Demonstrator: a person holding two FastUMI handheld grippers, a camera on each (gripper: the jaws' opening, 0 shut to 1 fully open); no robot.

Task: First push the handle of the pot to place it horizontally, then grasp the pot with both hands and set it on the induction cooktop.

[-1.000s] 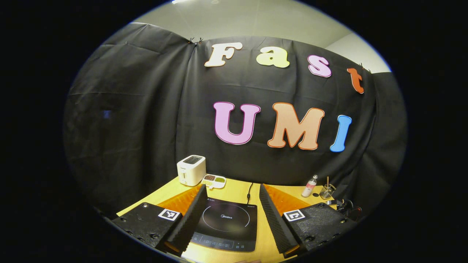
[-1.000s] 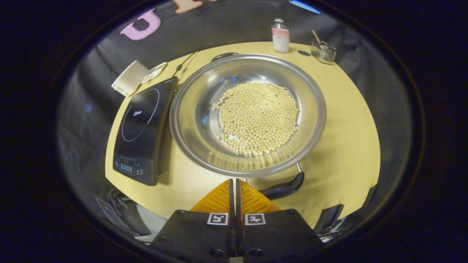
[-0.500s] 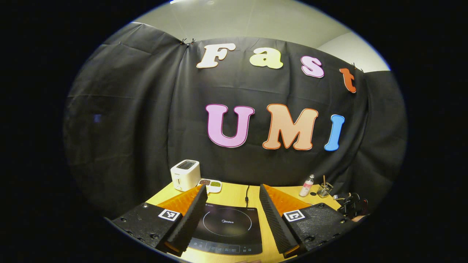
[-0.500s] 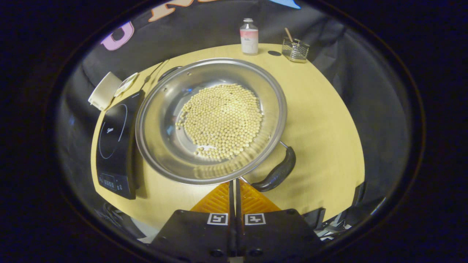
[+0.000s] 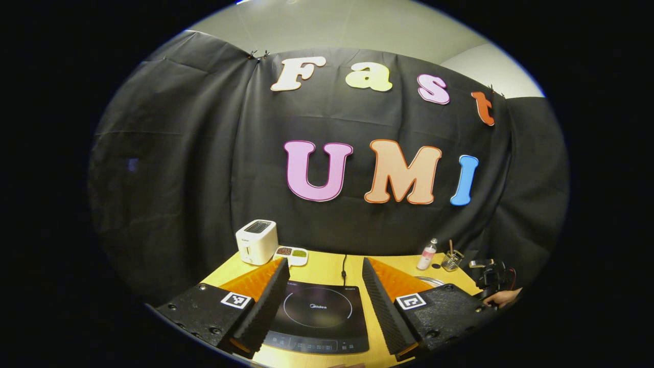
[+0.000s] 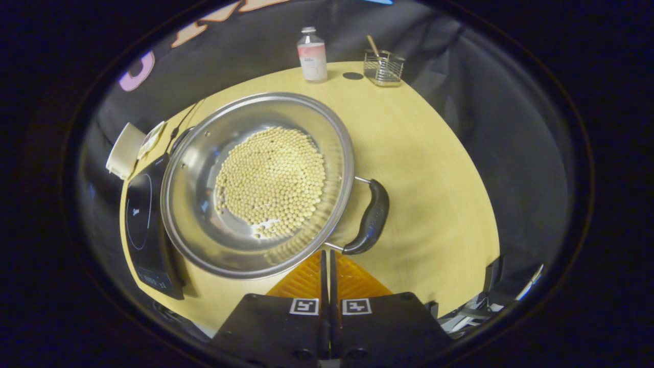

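Observation:
A steel pot (image 6: 204, 240) holding pale round beans (image 6: 271, 181) stands on the yellow table in the right gripper view. Its black side handle (image 6: 372, 219) points to the right; a second black handle (image 6: 180, 138) peeks out behind the far rim. My right gripper (image 6: 327, 254) is shut with nothing in it, its tips against the pot's near rim, just left of the handle's lower end. The black induction cooktop (image 6: 140, 214) lies left of the pot. In the left gripper view my left gripper (image 5: 325, 276) stands open above the cooktop (image 5: 318, 312); a sliver of the pot's rim (image 5: 431, 279) shows right of it.
A white toaster (image 5: 256, 241) and a small dish of beans (image 5: 291, 253) sit at the back left. A pink-labelled bottle (image 6: 312, 53) and a wire holder (image 6: 383, 66) stand at the table's far edge. The cooktop's cord (image 5: 343, 266) runs back. A hand (image 5: 503, 297) holds the other gripper at right.
The pot has turned: its near handle swung from the front around to the right side. The right gripper stayed shut at the rim. The left gripper barely shifted.

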